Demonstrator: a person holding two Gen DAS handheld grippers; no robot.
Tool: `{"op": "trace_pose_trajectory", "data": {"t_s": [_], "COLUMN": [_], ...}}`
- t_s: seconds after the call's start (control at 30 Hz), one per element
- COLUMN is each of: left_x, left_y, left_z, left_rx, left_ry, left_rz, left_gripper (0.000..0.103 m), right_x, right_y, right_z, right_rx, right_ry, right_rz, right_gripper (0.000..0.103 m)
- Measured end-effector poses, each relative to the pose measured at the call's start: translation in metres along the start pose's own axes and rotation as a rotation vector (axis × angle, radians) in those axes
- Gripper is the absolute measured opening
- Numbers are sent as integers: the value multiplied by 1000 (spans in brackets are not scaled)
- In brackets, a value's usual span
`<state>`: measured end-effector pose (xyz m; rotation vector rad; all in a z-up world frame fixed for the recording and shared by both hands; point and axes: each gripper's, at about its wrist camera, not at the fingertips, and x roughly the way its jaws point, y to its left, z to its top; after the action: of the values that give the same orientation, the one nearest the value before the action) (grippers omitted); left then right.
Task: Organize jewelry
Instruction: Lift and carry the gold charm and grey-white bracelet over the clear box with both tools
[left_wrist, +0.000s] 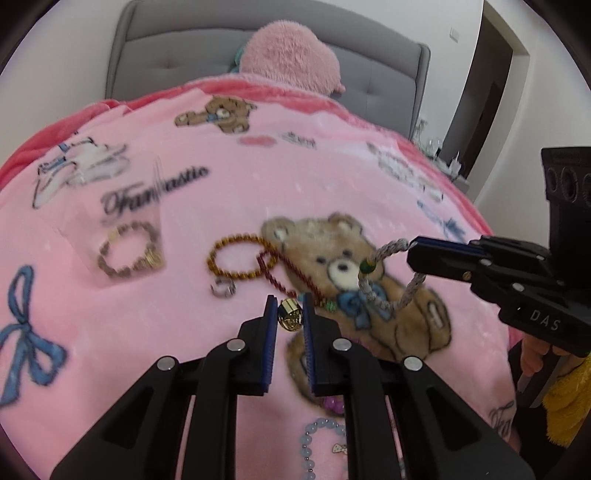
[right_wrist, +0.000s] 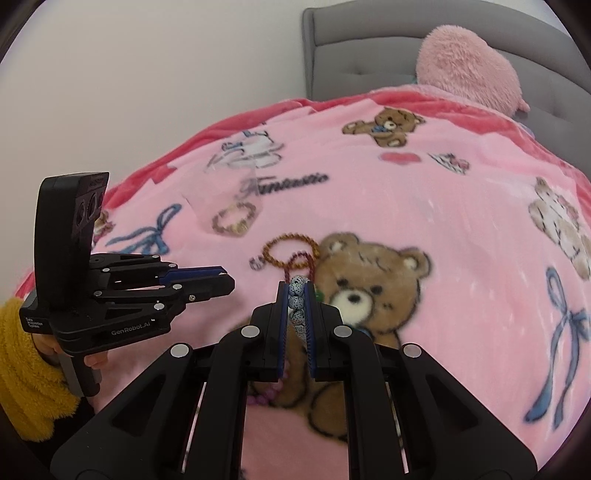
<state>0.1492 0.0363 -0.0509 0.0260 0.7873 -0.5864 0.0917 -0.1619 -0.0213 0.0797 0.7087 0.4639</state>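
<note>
Nearest us, our left gripper (left_wrist: 290, 308) brackets a gold ring (left_wrist: 290, 319) with fingers parted, not yet clamped, while our right gripper (right_wrist: 296, 295) is clenched on a grey speckled bead bracelet (left_wrist: 384, 273) lifted over the pink blanket (left_wrist: 184, 295). We judge this a mid-sort pickup; next the left must squeeze the ring. Beyond lie an amber bead bracelet (left_wrist: 240, 258) and a bagged bracelet (left_wrist: 127, 251).
</note>
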Motion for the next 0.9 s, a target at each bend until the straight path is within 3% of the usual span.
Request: {"op": "trace_pose_trajectory", "data": {"t_s": [0.2, 0.57, 0.7, 0.9], "left_x": [-21, -70, -74, -57], "left_y": [8, 49, 70, 97], "left_z": [23, 77, 88, 87], "left_rx": [24, -50, -103, -165], "left_ry": [-59, -203, -253, -236], "left_rz": [44, 122, 144, 160], "left_gripper": [13, 13, 13, 13], "right_x": [-3, 2, 16, 48], "right_y": [16, 52, 59, 70], "right_z": [38, 115, 137, 148], "right_rx": [-42, -133, -73, -35], "right_ry": [-66, -200, -208, -172], "right_rz": [43, 96, 162, 211], "right_gripper": [8, 8, 8, 8]}}
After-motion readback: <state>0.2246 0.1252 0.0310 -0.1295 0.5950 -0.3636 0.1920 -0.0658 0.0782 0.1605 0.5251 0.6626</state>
